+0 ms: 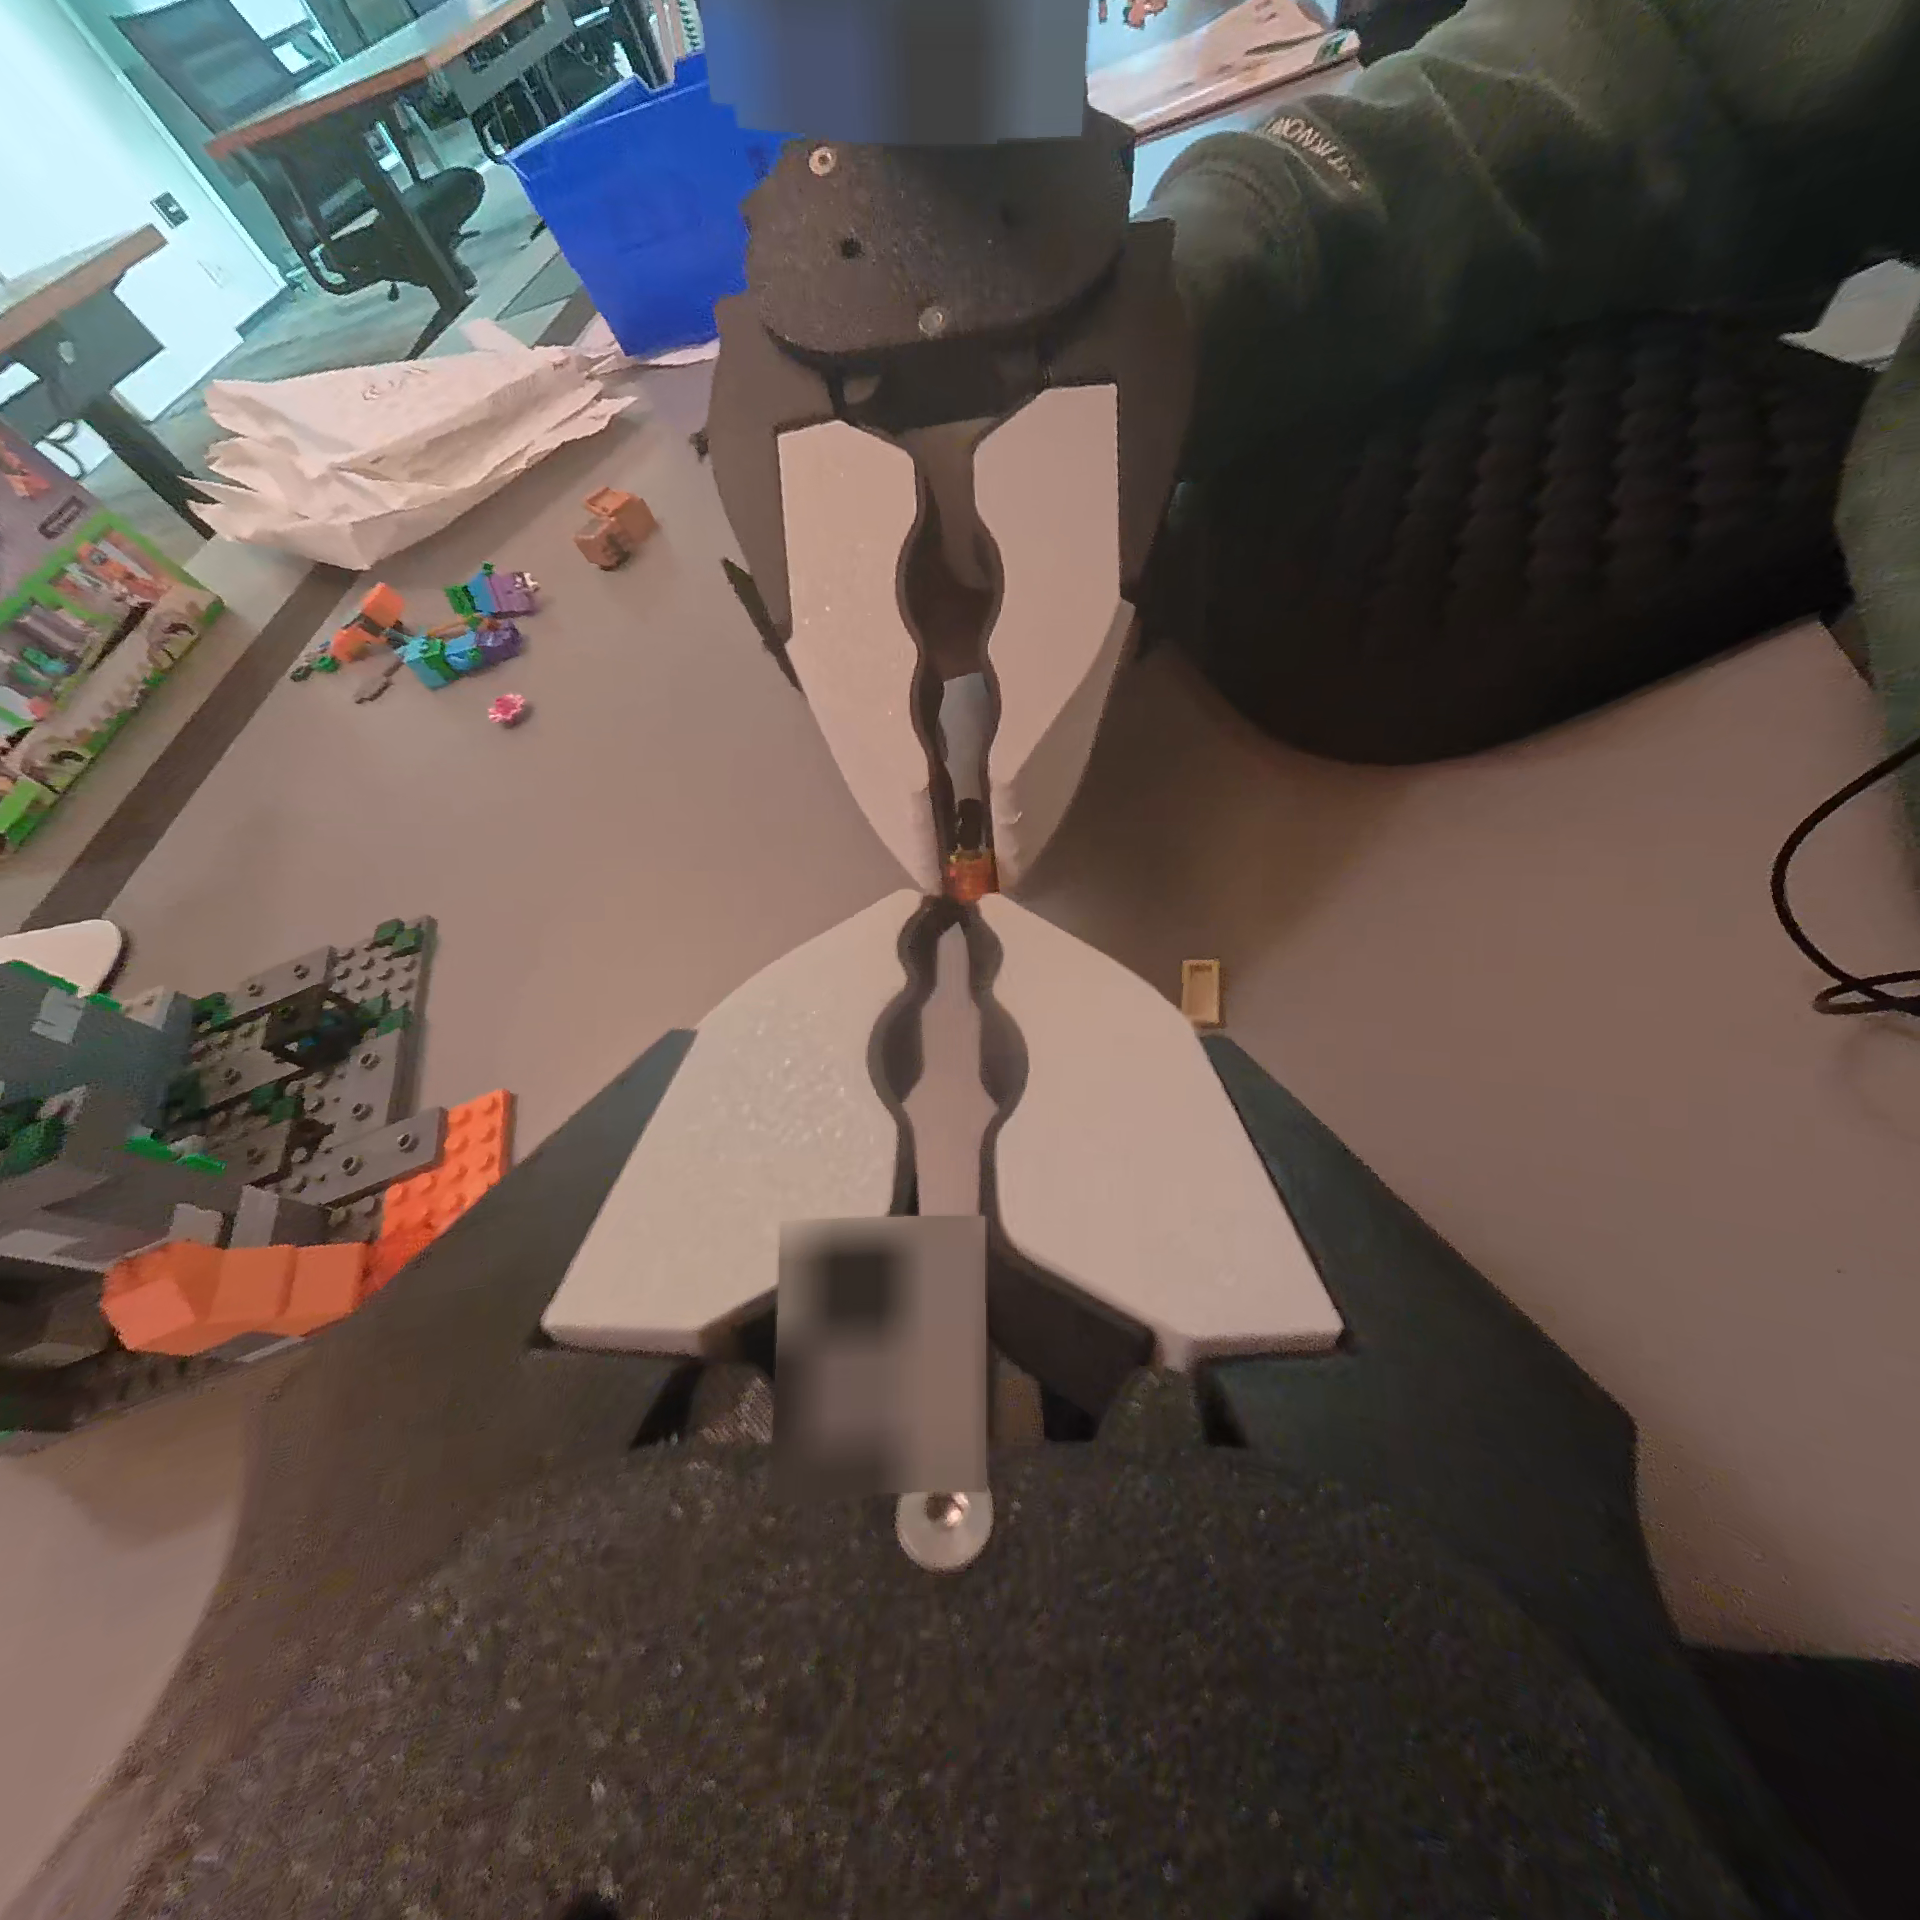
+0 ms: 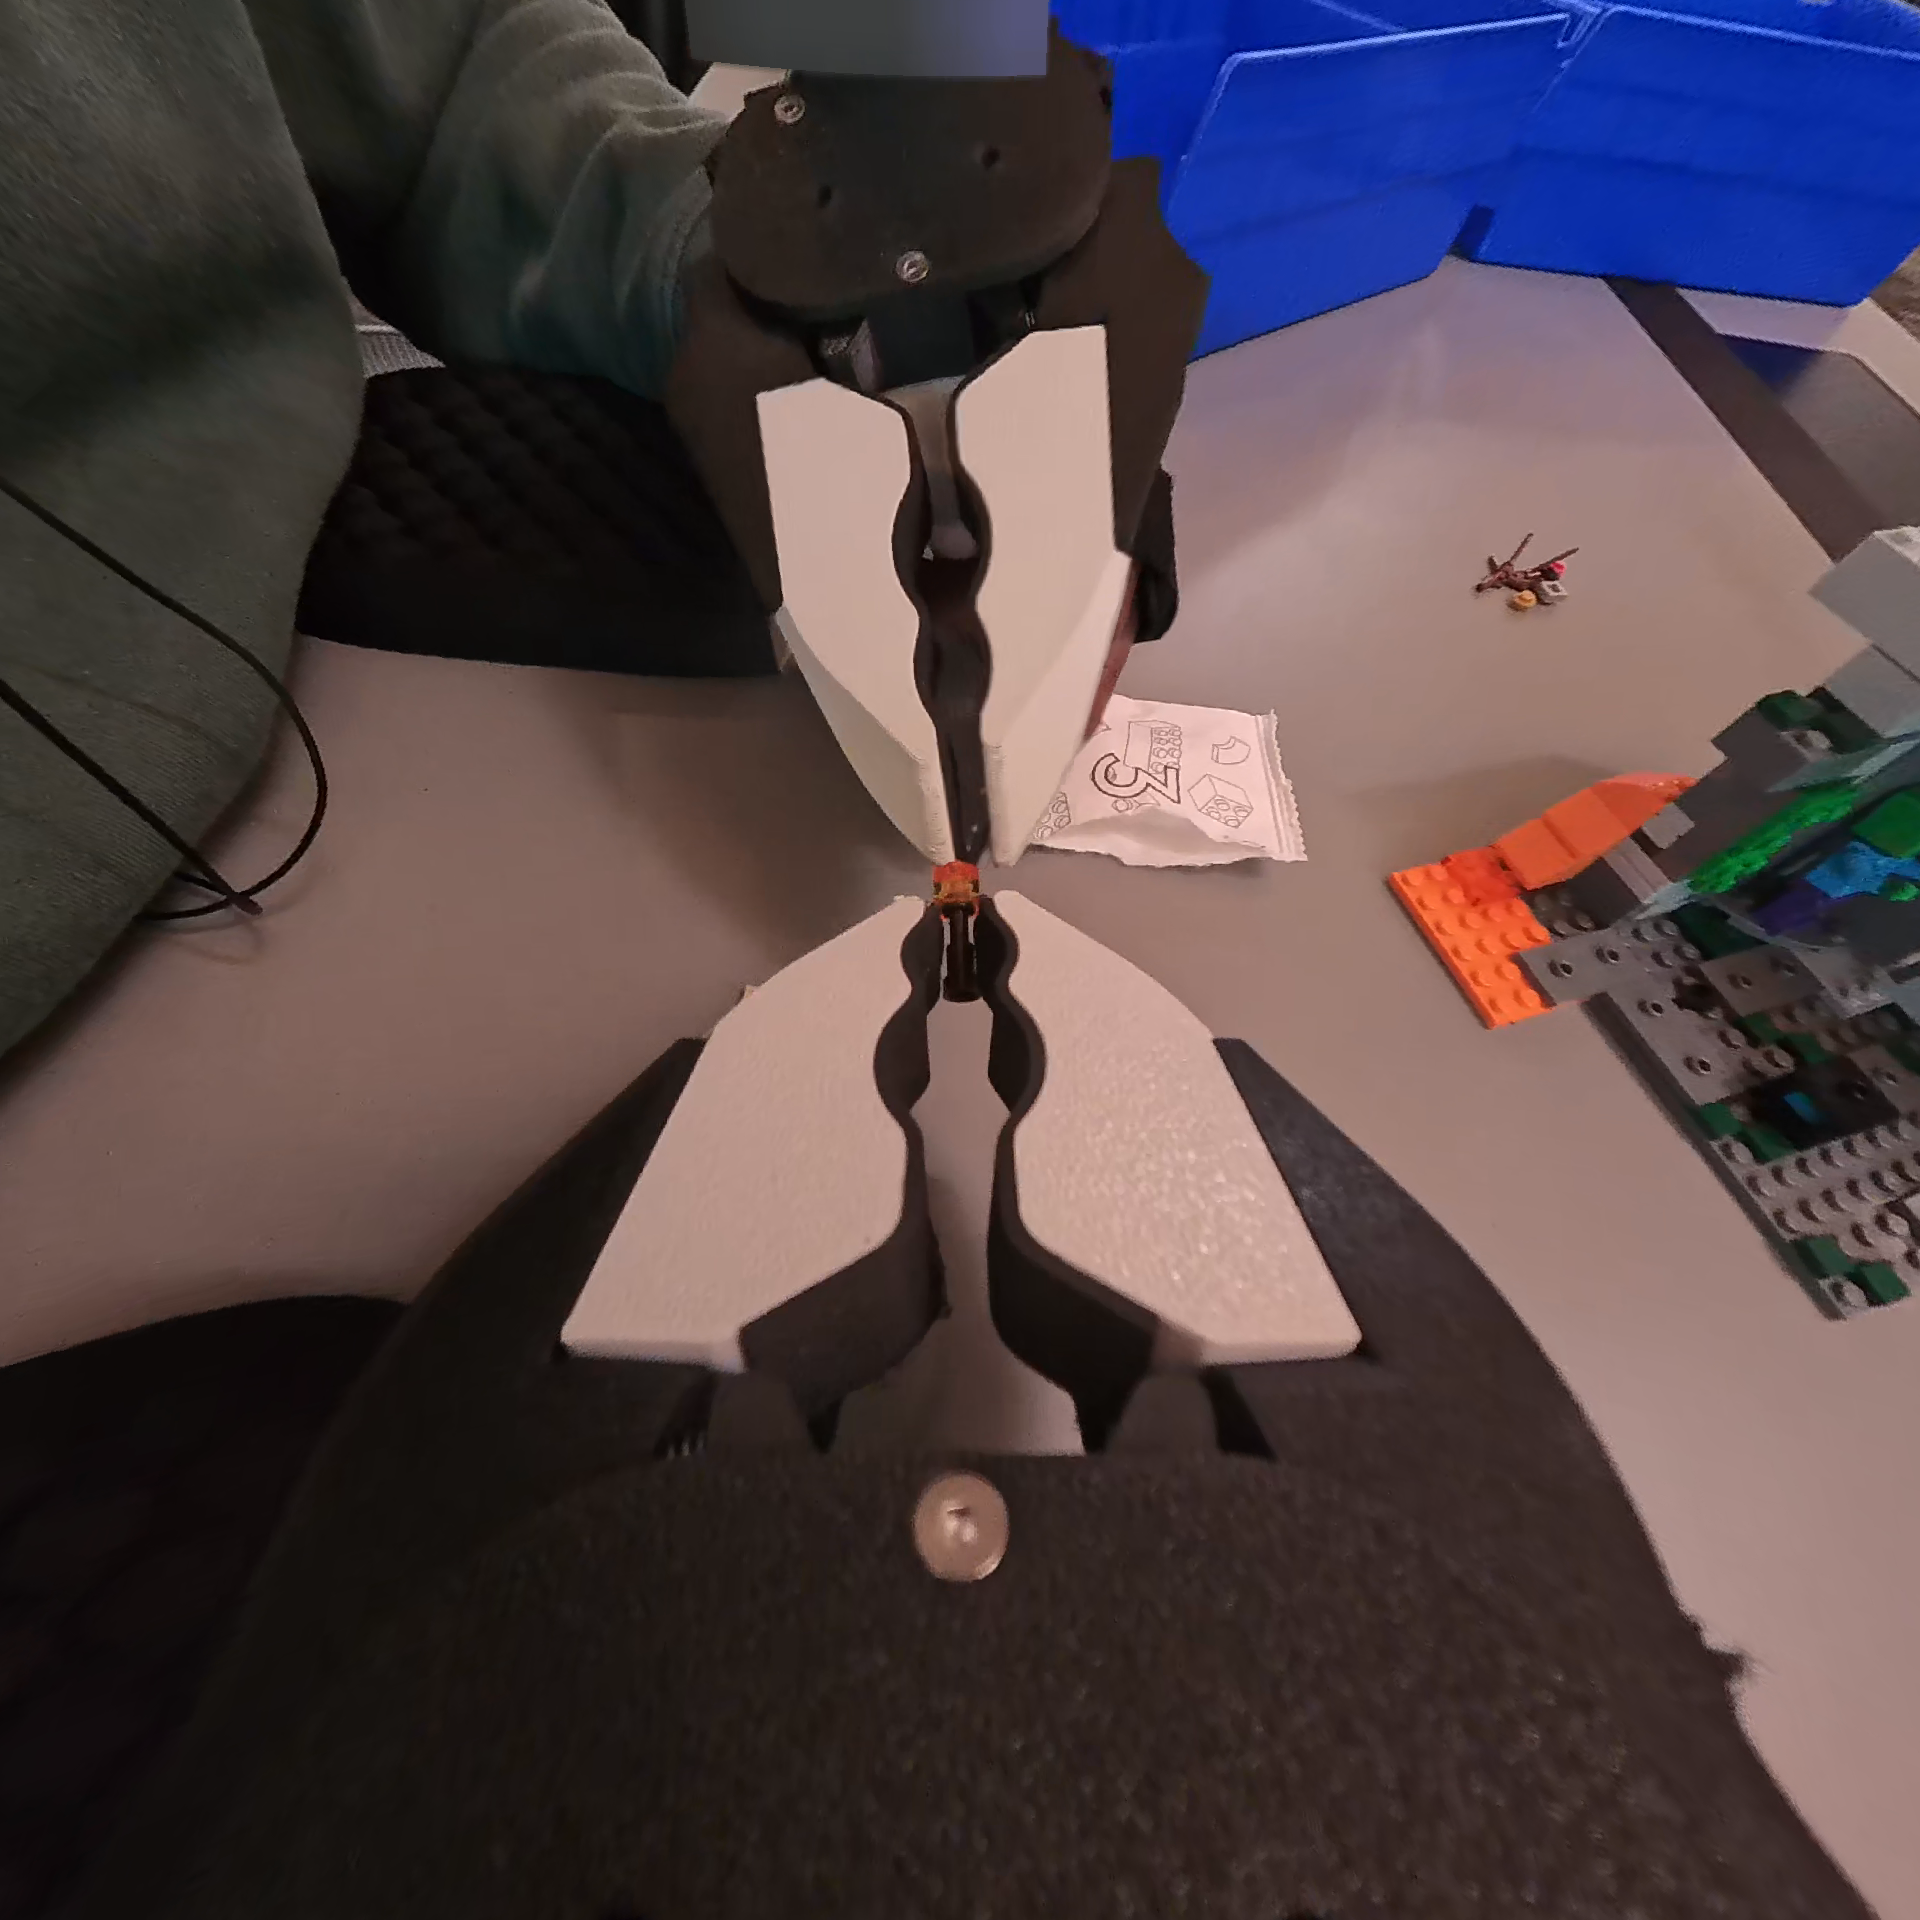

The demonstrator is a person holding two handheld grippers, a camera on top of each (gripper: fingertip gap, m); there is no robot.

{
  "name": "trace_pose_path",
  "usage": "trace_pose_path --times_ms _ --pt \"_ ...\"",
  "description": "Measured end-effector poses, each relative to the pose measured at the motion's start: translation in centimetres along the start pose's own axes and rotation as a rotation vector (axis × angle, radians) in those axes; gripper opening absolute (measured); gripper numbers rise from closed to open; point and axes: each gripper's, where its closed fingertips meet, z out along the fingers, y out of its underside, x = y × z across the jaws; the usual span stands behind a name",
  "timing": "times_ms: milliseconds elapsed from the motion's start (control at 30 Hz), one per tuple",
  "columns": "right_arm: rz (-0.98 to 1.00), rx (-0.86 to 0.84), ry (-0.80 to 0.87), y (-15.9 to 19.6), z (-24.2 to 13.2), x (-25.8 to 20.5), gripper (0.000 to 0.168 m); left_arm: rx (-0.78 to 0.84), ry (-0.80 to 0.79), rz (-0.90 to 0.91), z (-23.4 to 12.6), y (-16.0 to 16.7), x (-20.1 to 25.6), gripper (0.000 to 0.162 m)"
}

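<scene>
Both grippers meet tip to tip above the grey table (image 1: 623, 831). My right gripper (image 2: 956, 912) is shut on a small black rod (image 2: 956, 961) that carries a translucent orange piece (image 2: 954, 883) at its front end. In the left wrist view the right gripper (image 1: 966, 873) comes from the top, with the orange piece (image 1: 968, 879) at its tips. My left gripper (image 1: 951, 906) is shut, with its tips right at the orange piece. I cannot tell whether it pinches the piece. In the right wrist view the left gripper (image 2: 961, 852) shows at the top.
A brick model on grey baseplates with orange plates (image 1: 312, 1091) (image 2: 1662, 987) stands beside the grippers. There are loose coloured bricks (image 1: 447, 634), a tan tile (image 1: 1202, 992), white paper bags (image 1: 395, 447), a small printed bag (image 2: 1174, 790), blue bins (image 2: 1455, 156), a black cable (image 2: 208, 779) and a person's green sleeve (image 1: 1558, 208). My two grippers' fingertips are within a few centimetres of each other. Left tips and right tips are each some 6 cm from the tan tile (image 1: 1202, 992).
</scene>
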Motion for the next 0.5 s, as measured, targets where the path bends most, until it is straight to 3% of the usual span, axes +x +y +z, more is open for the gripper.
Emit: trace_pose_path --times_ms 67,267,500 --pt "-0.006 -0.007 0.002 0.05 0.1 -0.03 0.006 0.015 0.037 -0.03 0.05 -0.23 0.41 0.015" --pt "-0.014 0.0 0.001 -0.29 0.19 -0.26 0.006 -0.009 0.038 -0.02 0.12 0.14 0.5 0.007" --pt "-0.032 -0.033 0.019 0.16 0.41 -0.14 0.006 -0.022 0.065 -0.055 0.21 0.5 0.65 0.009"
